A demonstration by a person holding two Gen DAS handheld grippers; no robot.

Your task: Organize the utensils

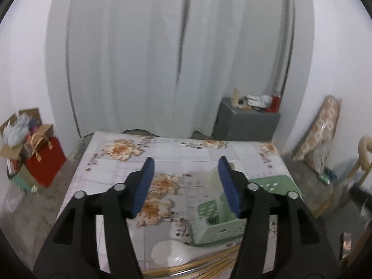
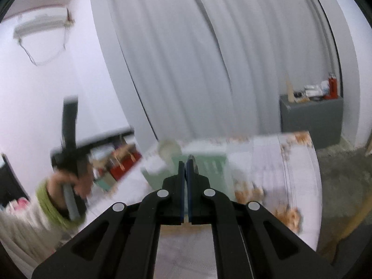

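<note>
The left gripper (image 1: pixel 186 183) stands open above the flowered table (image 1: pixel 121 167), and nothing is between its blue pads (image 1: pixel 144 186). The right gripper (image 2: pixel 186 174) has its jaws closed together; a thin dark sliver shows at the tip, maybe a utensil handle, but the picture is too blurred to say if something is held. The green utensil holder (image 1: pixel 214 220) sits on the right half of the table, just beside the right pad of the left gripper, with a pale divider standing up inside it. The white spoon (image 1: pixel 169 253) and a bundle of bamboo chopsticks (image 1: pixel 209 265) lie on the near part of the table, in front of the holder and under the left gripper. I think the next step is to pick one of these and put it into a compartment. To do it well, the open gripper should come down over one piece only, near the middle of its handle, because the chopsticks lie close together and touch the spoon. The holder looks light, so a push from the side could slide it toward the right edge of the table, which is near. To the left and far side the table is bare and gives good room for moving; in the right wrist view a person's hand (image 2: pixel 69 186) with a green cuff holds the other tool on the left, apart from the holder.
</note>
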